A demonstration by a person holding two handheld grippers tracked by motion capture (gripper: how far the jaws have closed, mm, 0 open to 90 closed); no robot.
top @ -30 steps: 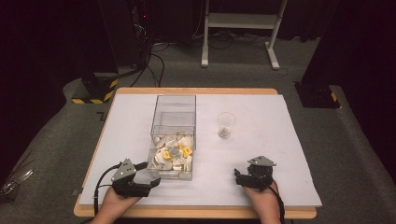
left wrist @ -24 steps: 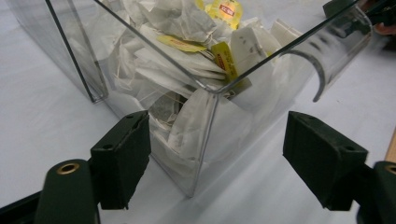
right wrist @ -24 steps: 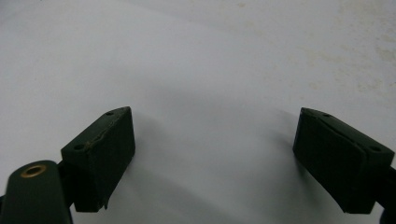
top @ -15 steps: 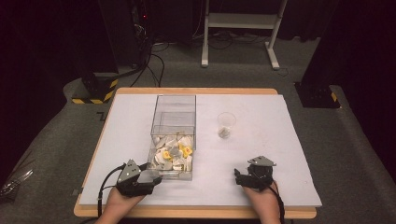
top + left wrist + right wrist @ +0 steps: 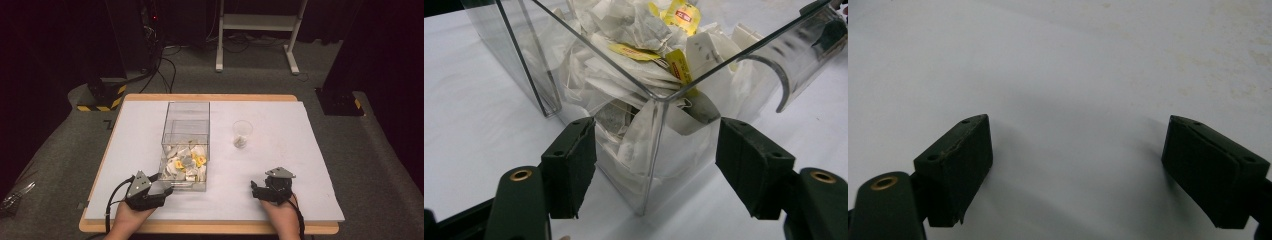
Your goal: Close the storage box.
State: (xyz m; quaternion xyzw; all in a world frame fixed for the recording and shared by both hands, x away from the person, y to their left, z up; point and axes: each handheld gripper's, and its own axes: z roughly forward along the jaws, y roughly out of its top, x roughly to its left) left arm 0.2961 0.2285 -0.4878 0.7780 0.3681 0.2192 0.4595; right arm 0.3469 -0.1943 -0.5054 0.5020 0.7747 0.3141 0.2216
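A clear plastic box stands left of the table's middle. Its near half is filled with several white tea bags with yellow tags. My left gripper lies at the box's near left corner. In the left gripper view that corner stands between the two black jaws, which have just been closing on it. The left pad is close against one wall, while a small gap shows at the right pad. My right gripper rests on the white table cover, open, with bare cover between its jaws.
A small clear cup with something small at its bottom stands right of the box. The white cover spans the wooden table. Black stands, cables and a white frame sit on the floor behind the table.
The left gripper has edged slightly right, toward the box's near corner. The right gripper has not moved.
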